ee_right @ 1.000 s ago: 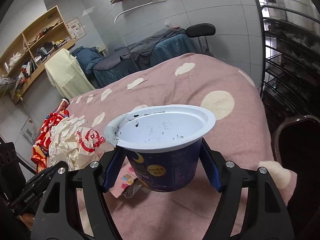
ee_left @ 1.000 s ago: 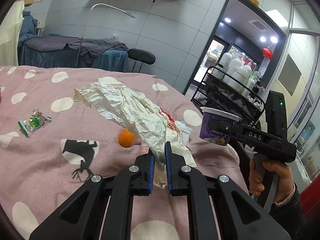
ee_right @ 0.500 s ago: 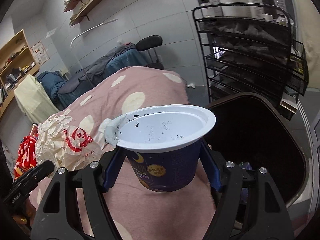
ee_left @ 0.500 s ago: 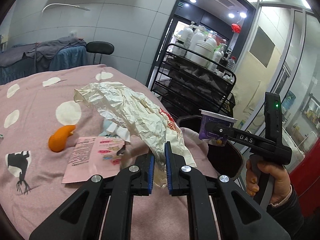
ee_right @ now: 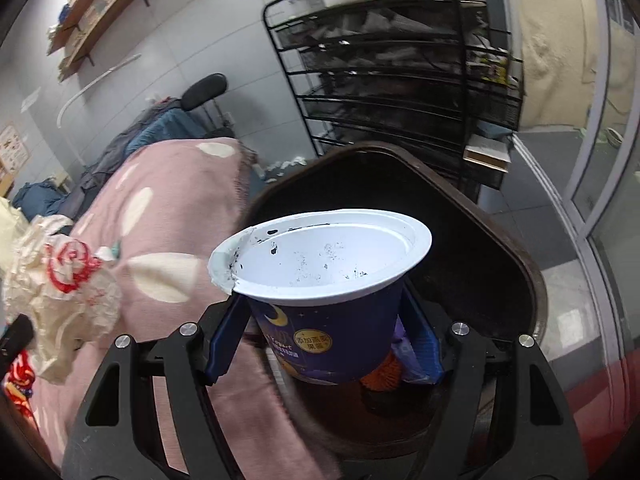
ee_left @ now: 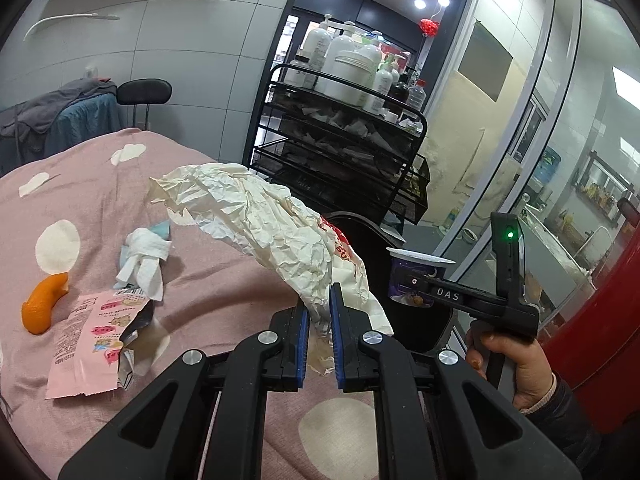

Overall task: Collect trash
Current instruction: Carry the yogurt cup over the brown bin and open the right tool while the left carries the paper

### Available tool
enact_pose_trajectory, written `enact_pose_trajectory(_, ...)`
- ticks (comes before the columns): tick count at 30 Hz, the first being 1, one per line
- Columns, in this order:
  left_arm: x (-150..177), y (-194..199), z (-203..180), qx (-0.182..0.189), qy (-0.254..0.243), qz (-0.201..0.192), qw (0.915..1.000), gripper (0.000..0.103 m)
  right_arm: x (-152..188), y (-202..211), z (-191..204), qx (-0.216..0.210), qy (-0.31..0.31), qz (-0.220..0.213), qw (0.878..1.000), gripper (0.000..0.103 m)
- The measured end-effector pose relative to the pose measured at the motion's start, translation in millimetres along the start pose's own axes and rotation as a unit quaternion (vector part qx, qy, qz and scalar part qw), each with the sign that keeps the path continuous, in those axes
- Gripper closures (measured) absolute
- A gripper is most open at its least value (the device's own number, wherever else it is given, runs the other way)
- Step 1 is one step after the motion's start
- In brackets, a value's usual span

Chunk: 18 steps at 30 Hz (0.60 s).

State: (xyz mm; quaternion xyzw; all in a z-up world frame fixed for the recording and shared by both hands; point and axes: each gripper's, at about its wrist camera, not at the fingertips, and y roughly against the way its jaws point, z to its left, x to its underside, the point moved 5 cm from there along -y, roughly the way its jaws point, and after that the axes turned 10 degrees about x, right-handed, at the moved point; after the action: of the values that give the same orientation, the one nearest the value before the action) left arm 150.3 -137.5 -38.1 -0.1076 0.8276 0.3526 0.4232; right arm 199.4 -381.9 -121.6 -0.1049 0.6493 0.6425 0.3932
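Risk sits with the yogurt cup (ee_right: 324,296), clenched upright in the right claw (ee_right: 326,344) over the dark trash bin (ee_right: 500,240): released near the rim, it could bounce out. Crumpled paper bag (ee_left: 280,236), pinched in the left claw (ee_left: 319,336) above the bed (ee_left: 100,184), may slip free short of the bin.

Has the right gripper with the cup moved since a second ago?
Yes. The right gripper, shut on the cup, swung off the pink blanket to over the dark bin.

Grey tiled wall (ee_left: 192,32) running behind; wooden shelf (ee_right: 104,8) hanging high on it. Black wire rack (ee_left: 340,148) standing beside the doorway, white bottles (ee_left: 348,64) crowding its top. Ceiling spotlights (ee_left: 420,3) glowing beyond. Glass partition (ee_left: 560,120) stretching rightward. Black stool (ee_left: 144,92) sitting by a draped bed (ee_left: 60,120).
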Motion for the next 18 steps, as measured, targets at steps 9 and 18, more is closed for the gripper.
enact_pose_trajectory(9, 2.8, -17.9, -9.5, 0.013, -0.009, 0.022, 0.9996, 0.093, 12.6, -52.6, -36.4, 0.057, -0.017, 0.055, 0.997, 0.031)
enact_pose_trajectory(18, 2.2, -29.8, -15.7, 0.019, -0.017, 0.036, 0.999, 0.093, 17.2, -66.0, -41.8, 0.075, -0.021, 0.071, 0.994, 0.022)
